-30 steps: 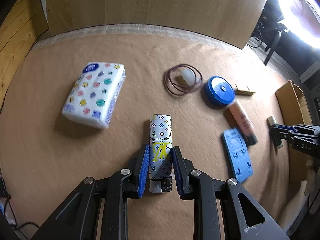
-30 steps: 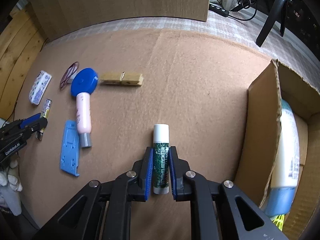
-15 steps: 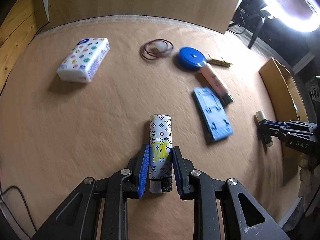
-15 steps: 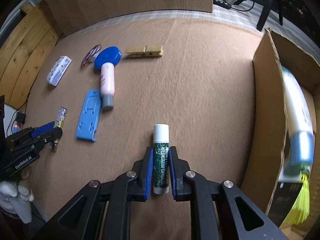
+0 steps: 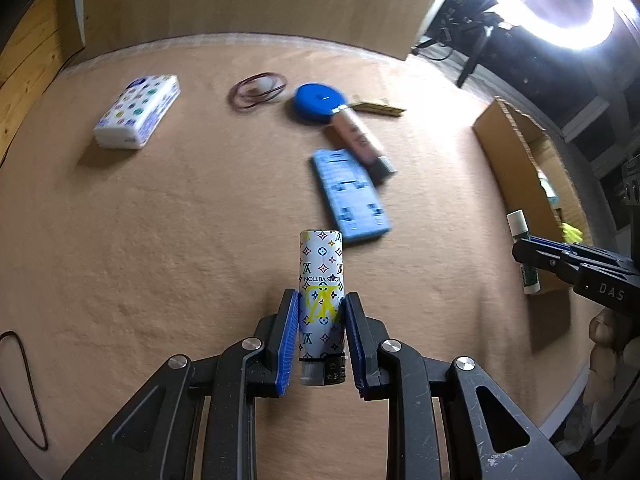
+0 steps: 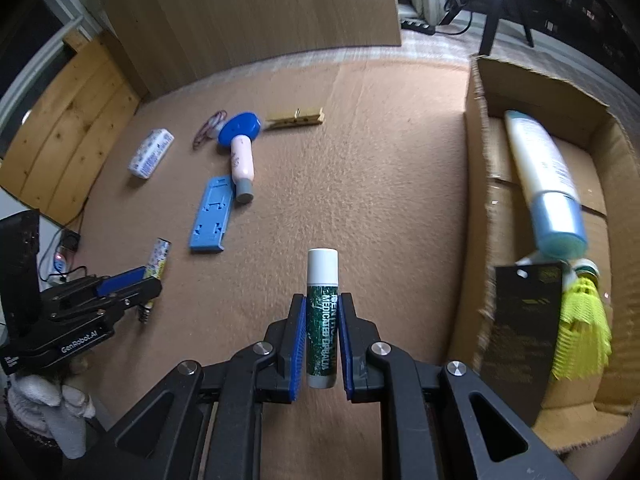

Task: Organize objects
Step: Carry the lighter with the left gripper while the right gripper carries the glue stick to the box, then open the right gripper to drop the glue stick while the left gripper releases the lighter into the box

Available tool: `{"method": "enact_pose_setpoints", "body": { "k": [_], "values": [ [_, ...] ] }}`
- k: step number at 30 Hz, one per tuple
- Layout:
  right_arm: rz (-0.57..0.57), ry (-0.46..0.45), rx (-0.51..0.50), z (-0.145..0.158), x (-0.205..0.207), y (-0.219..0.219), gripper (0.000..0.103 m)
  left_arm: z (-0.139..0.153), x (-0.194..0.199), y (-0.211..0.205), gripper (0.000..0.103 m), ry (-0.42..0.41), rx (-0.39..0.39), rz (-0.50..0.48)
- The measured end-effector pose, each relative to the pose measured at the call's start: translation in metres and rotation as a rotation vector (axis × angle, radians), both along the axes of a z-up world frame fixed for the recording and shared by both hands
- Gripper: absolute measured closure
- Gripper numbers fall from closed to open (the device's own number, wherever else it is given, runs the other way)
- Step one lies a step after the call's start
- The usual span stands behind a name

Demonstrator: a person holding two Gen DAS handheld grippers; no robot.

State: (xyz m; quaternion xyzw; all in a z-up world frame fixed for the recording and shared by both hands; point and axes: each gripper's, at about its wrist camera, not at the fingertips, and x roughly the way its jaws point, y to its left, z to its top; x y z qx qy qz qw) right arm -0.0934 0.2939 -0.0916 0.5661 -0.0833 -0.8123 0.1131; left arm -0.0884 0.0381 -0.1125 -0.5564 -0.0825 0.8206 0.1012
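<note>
We are holding the left gripper (image 5: 321, 336) above the brown tabletop (image 5: 160, 240), its blue-padded fingers (image 5: 289, 344) clamped on a patterned lighter (image 5: 321, 296) that is pointing forward, with its metal head toward the camera. We are holding the right gripper (image 6: 322, 344) level as well, its fingers (image 6: 298, 344) pinching a green lip balm (image 6: 322, 320) with the white cap sticking out ahead. In the right wrist view, the balm is hanging over the tabletop just left of the cardboard box (image 6: 476, 200). Inside the box, a white lotion tube (image 6: 544, 176) with a blue cap, a black card (image 6: 516, 328) and a yellow shuttlecock (image 6: 584, 332) are lying. The left gripper is showing at the left edge of that view, above the near left of the tabletop.

Farther away, a blue plastic stand (image 5: 350, 196), a pink tube (image 5: 360, 140), a round blue lid (image 5: 318, 100), a wooden clothespin (image 5: 378, 108), dark rubber bands (image 5: 258, 88) and a tissue pack (image 5: 138, 110) are lying spread across the tabletop.
</note>
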Motion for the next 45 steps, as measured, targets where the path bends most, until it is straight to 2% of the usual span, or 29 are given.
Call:
{"method": "enact_pose_setpoints", "body": {
  "k": [9, 23, 34, 45],
  "values": [
    [-0.045, 0.054, -0.01, 0.027, 0.022, 0.035, 0.089, 0.026, -0.008, 0.041, 0.078, 0.034, 0.035, -0.072],
    [-0.195, 0.103, 0.007, 0.049, 0.049, 0.124, 0.089, 0.064, -0.049, 0.158, 0.078, 0.098, 0.054, -0.255],
    [-0.265, 0.097, 0.0, 0.041, 0.051, 0.167, 0.089, 0.061, -0.078, 0.238, 0.078, 0.096, 0.066, -0.342],
    [-0.291, 0.089, -0.031, 0.033, 0.045, 0.186, 0.089, 0.057, -0.094, 0.27, 0.078, 0.1, 0.041, -0.348]
  ]
}}
